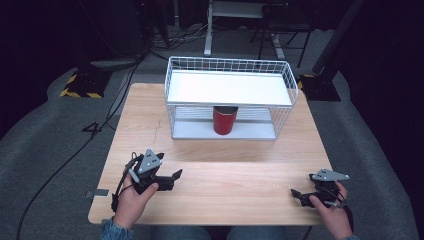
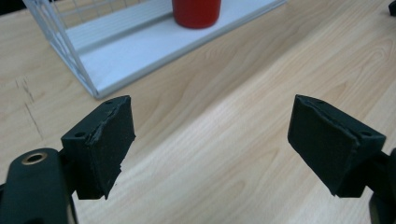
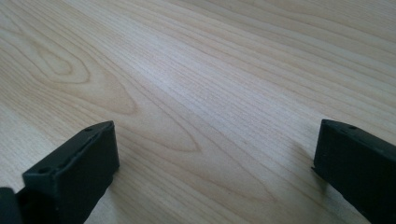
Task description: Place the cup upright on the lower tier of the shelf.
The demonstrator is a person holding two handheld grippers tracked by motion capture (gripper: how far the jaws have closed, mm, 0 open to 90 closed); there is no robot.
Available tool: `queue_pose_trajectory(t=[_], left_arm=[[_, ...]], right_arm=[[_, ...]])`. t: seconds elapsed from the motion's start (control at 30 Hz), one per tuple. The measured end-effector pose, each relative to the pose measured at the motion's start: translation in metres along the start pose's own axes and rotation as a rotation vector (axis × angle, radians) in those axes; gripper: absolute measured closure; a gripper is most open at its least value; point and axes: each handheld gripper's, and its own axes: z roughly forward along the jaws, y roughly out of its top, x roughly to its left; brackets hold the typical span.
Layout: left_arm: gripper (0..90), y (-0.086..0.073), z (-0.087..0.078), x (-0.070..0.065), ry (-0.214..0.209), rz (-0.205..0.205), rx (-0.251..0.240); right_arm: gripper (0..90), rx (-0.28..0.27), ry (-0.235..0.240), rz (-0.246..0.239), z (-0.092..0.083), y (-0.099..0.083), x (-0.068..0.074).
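Wooden table (image 1: 210, 185) — red cup (image 1: 224, 120), seemingly upright, under rack (image 1: 228, 89) shelf.

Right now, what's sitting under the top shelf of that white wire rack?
A red cup stands upright on the lower shelf of the white wire rack, near the middle. The top shelf covers the cup's rim, so whether it holds anything cannot be seen.

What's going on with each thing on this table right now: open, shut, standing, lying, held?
Left gripper: open, holding nothing, above the table.
Right gripper: open, holding nothing, low over the table.
Red cup: upright on the rack's lower shelf.
Wire rack: standing; its top shelf is bare.
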Motion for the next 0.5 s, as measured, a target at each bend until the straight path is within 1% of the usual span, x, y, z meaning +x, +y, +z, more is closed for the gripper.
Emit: queue_pose_trajectory(t=[0.03,0.07,0.1,0.13,0.17,0.3,0.37,0.4,0.43,0.47,0.5], left_arm=[[15.5,-0.002,0.0,0.0,0.0,0.003,0.016],[15.6,-0.005,-0.001,0.0,-0.006,-0.009,0.026],[15.5,-0.007,-0.002,0.0,-0.005,-0.005,0.032],[15.5,-0.01,-0.002,0.0,-0.009,-0.022,0.04],[15.5,-0.013,-0.002,0.0,-0.017,-0.021,0.058],[15.5,-0.023,-0.001,0.002,-0.029,-0.036,0.091],[15.6,-0.028,0.0,0.003,-0.031,-0.053,0.112],[15.6,-0.031,0.001,0.003,-0.035,-0.069,0.128],[15.6,-0.032,0.002,0.004,-0.038,-0.069,0.138],[15.6,-0.036,0.003,0.005,-0.037,-0.084,0.156],[15.6,-0.037,0.003,0.005,-0.036,-0.086,0.161]], right_arm=[[0.1,0.0,0.0,-0.001,0.0,0.0,0.0],[0.1,0.0,0.0,-0.001,0.0,0.0,0.0],[0.1,0.001,-0.002,-0.001,0.0,0.0,0.0],[0.1,0.0,0.0,-0.001,0.0,0.0,0.0],[0.1,0.0,0.0,-0.001,0.0,0.0,0.0],[0.1,0.0,-0.001,-0.001,0.0,0.0,0.0],[0.1,0.0,0.0,0.0,0.0,0.0,0.0],[0.1,0.001,-0.002,-0.001,0.0,0.0,0.0],[0.1,0.0,0.0,-0.001,0.0,0.0,0.0],[0.1,0.0,0.0,-0.001,0.0,0.0,0.0],[0.1,0.0,0.0,0.0,0.0,0.0,0.0]])
